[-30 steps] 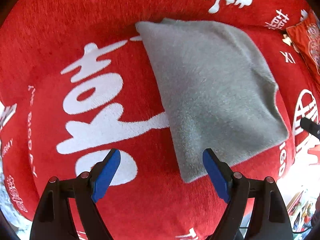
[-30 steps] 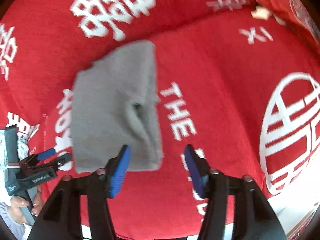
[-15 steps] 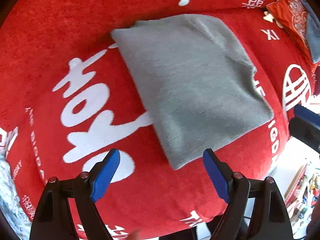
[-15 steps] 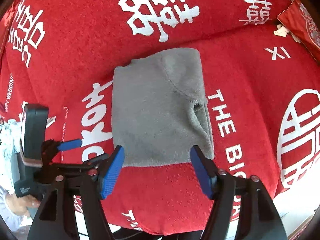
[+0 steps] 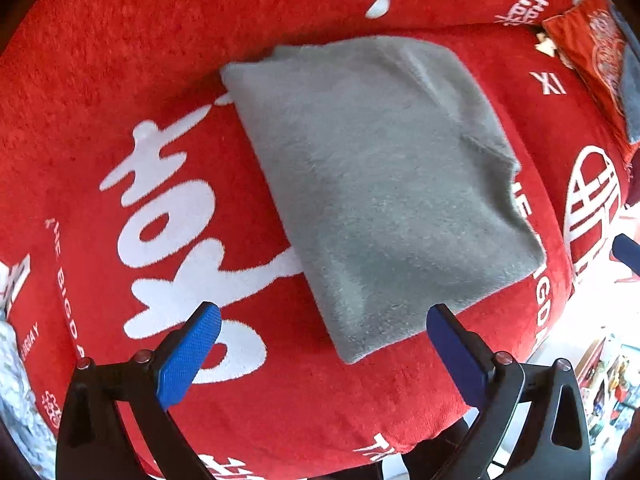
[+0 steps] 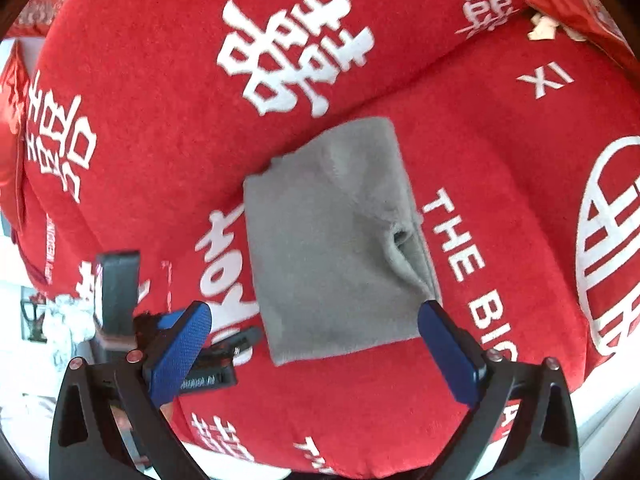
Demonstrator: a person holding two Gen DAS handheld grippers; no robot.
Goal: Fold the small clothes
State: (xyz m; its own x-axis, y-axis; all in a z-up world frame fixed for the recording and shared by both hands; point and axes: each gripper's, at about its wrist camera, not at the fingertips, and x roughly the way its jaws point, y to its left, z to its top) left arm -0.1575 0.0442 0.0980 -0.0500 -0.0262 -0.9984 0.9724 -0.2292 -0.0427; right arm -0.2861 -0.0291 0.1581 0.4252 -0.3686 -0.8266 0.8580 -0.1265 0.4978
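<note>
Jaws: left gripper (image 5: 320, 354) spread wide, empty; right gripper (image 6: 312, 350) opening, empty | grey garment (image 5: 380, 184) folded flat on red cushion (image 5: 120, 60) | soft, light, limp; pinch near corner edge

folded cloth (image 5: 384, 184) lying flat on the cushion (image 5: 120, 60), before its back fold; second cushion (image 5: 588, 52) far right behind; left tool (image 6: 192, 344) left of cloth.

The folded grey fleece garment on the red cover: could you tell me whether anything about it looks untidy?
Mostly neat, but the folded grey fleece garment has one layer gaping open in a small pucker along its right edge.
</note>
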